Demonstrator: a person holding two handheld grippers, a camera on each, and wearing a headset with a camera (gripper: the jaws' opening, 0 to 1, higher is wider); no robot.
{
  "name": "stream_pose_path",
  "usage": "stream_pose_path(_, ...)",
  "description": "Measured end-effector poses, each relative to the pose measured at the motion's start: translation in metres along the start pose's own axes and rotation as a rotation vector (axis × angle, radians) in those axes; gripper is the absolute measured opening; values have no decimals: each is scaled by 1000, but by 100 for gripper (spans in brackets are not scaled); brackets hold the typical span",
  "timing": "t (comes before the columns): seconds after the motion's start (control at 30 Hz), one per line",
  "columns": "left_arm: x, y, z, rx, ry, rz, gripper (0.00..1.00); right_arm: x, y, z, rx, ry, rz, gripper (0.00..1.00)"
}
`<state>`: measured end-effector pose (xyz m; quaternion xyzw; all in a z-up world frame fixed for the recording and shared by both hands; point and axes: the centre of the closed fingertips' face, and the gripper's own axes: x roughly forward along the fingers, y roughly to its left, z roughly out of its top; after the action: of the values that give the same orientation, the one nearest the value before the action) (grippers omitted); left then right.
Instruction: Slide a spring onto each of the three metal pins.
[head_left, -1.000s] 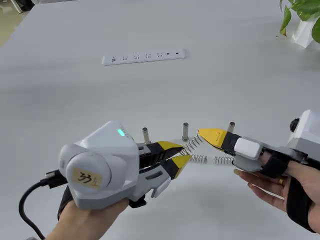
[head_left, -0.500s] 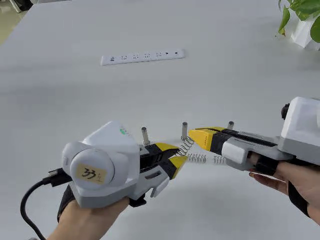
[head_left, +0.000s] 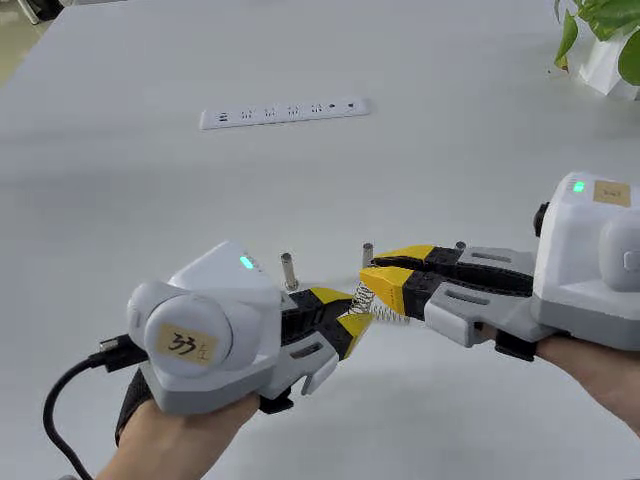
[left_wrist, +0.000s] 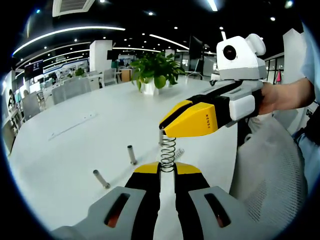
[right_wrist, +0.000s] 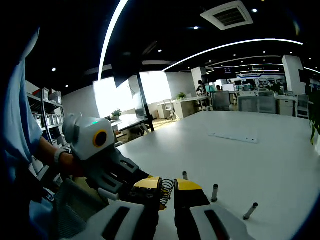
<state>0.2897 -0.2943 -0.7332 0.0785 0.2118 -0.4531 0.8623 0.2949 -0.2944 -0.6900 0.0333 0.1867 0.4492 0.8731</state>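
Now the spring (head_left: 361, 298) is lifted off the surface (head_left: 150, 190), one end pinched in the left gripper's (head_left: 352, 320) jaws; the right gripper (head_left: 380, 278) has swung in, jaws bracketing the other end, grip uncertain. The pins (head_left: 290, 270) stay bare, so threading looks imminent.

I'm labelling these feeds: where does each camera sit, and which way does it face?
Head view: on the headset, looking down at the left tool, right tool and both hands.
Left gripper view: rides the left tool, looks along its jaws at the spring; the person's forearm shows.
Right gripper view: rides the right tool, faces the left one; blue clothing shows.
Shared: both gripper views show the spring and pins.
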Motion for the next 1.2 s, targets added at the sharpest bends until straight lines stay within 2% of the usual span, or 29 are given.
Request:
stream_pose_path(0.17,0,0,1,6,-6,0,6,0,-1,0,-5,2,-4,6)
stream_pose_path(0.43,0,-3,1,12,-12,-12,6,-2,1,-1,-52,12,7,7)
stream_pose_path(0.57,0,-3,0,14,-10,-18,6,-3,2,-1,-69,13,14,18)
stream_pose_path(0.73,1,-6,-2,27,-9,-38,6,-4,2,-3,-91,34,29,24)
stream_pose_path(0.83,1,-9,-4,42,-6,-57,6,-6,3,-7,-143,73,56,32)
stream_pose_path(0.93,1,-12,-8,64,5,-85,6,-11,6,-12,-208,134,101,34)
stream_pose_path(1.0,1,-14,-10,79,13,-98,6,-13,8,-13,-239,152,131,37)
stream_pose_path(1.2,0,-21,-17,120,45,-151,6,-23,13,-24,-355,248,232,36)
